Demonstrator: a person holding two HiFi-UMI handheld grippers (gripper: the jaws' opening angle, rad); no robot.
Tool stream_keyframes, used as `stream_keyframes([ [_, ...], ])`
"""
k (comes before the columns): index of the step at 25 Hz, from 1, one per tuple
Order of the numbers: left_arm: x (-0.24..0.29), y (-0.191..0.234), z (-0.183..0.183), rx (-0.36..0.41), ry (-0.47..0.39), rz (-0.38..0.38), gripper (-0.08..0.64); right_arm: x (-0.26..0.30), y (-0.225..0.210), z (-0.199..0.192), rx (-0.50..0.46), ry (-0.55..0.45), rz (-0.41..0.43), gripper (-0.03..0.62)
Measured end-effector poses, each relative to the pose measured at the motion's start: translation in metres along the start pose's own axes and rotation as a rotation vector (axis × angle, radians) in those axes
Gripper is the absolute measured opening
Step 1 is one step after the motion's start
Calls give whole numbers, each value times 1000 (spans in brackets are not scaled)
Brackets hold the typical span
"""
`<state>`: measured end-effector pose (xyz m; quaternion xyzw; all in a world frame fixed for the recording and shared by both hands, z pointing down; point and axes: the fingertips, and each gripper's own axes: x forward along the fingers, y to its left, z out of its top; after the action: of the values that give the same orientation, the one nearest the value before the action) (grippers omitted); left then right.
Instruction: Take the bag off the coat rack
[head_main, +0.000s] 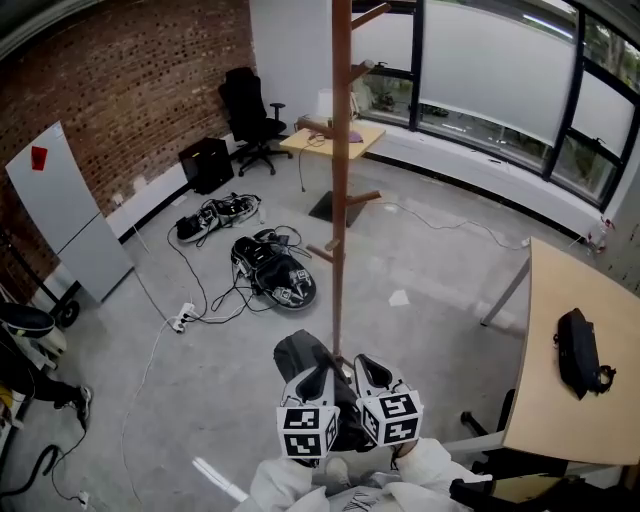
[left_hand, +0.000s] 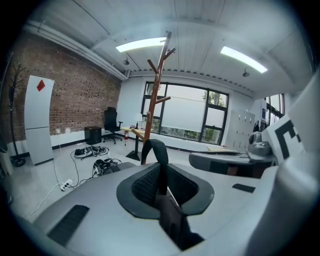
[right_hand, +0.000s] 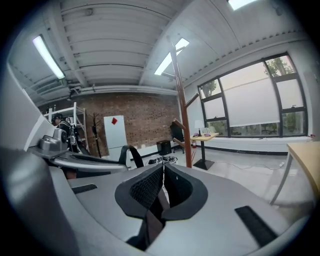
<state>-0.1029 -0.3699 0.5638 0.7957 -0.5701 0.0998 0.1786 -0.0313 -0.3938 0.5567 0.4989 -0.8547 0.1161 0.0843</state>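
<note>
The left gripper (head_main: 320, 380), its jaws clamped on the upright strap (left_hand: 159, 150), carries the bag (head_main: 298, 358), which hangs below it just short of the coat rack (head_main: 340, 200), while the right gripper (head_main: 366, 372) alongside has its jaws pressed together.

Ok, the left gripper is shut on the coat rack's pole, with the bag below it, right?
No. The left gripper is shut on the strap of the bag, not the pole; the left gripper view shows the pole standing well beyond the jaws. The bag is below it, as said.
</note>
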Motion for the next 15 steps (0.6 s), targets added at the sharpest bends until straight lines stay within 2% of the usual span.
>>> stream_keyframes([
  [6,-5,-19,1,-6,-12,29,43,-21,-4,2,-13,-6,17,14],
  [15,-7,-40,0,-11,-19,23,43,-37,-11,3,-17,-14,11,14],
])
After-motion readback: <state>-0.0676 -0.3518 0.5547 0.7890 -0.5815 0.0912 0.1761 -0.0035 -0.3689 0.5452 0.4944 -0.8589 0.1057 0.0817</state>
